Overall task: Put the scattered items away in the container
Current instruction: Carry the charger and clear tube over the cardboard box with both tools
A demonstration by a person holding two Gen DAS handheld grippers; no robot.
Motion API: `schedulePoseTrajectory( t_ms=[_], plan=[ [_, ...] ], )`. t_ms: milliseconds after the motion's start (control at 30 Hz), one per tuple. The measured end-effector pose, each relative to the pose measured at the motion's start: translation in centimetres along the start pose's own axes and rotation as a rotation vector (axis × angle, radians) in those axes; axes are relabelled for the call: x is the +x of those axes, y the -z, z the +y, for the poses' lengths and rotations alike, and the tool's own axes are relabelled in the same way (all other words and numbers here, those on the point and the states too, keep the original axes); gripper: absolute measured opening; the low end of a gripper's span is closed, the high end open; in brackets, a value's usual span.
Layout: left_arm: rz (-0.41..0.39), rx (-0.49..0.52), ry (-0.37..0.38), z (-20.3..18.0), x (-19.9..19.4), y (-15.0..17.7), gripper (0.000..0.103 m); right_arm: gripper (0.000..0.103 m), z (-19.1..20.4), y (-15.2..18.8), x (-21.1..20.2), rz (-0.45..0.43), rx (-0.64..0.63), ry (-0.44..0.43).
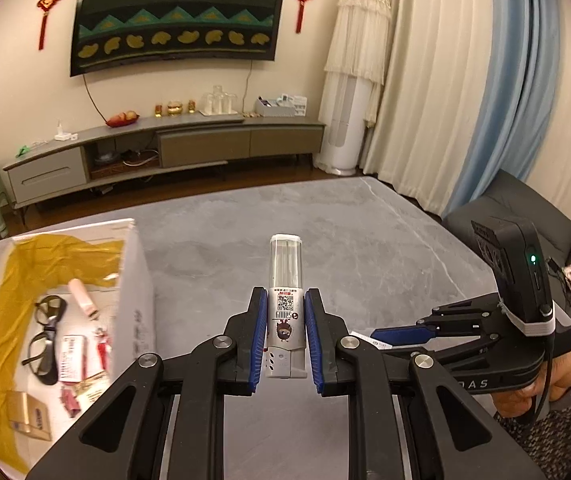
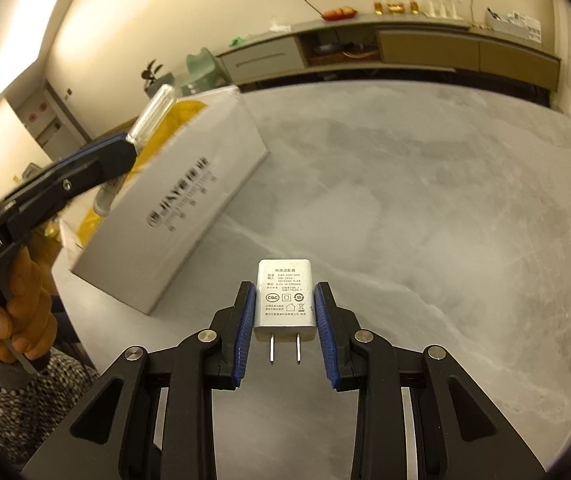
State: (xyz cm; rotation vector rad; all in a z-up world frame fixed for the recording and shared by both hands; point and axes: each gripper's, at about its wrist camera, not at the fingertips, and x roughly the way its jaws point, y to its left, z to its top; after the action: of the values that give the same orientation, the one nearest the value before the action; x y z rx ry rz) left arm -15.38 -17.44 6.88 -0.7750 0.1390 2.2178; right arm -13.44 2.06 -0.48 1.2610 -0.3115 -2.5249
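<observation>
My left gripper (image 1: 285,304) is shut on a white tube with a clear cap (image 1: 285,280), held above the grey table just right of the white box (image 1: 135,280). The same tube (image 2: 153,114) and the left gripper (image 2: 125,148) show at the left of the right wrist view, over the box (image 2: 173,204). My right gripper (image 2: 285,300) is shut on a white plug adapter (image 2: 285,296), prongs toward the camera. In the left wrist view the right gripper (image 1: 401,336) appears at the right, side on.
The box holds a yellow cloth (image 1: 25,280), two pairs of glasses (image 1: 47,332), a pink tube (image 1: 81,296), a gold pack (image 1: 31,420) and small packets. The grey table (image 2: 425,220) stretches ahead. A dark sofa (image 1: 517,208) stands at the right; a hand (image 2: 13,312) holds the left gripper.
</observation>
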Motion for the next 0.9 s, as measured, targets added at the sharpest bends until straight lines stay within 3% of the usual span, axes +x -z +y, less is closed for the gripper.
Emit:
schedulePoseTrajectory(
  t_ms=[900],
  plan=[
    [-0.168, -0.172, -0.175, 12.7, -12.0, 1.8, 0.020, 0.032, 13.8, -5.7, -2.0, -0.164, -0.169, -0.118]
  ],
)
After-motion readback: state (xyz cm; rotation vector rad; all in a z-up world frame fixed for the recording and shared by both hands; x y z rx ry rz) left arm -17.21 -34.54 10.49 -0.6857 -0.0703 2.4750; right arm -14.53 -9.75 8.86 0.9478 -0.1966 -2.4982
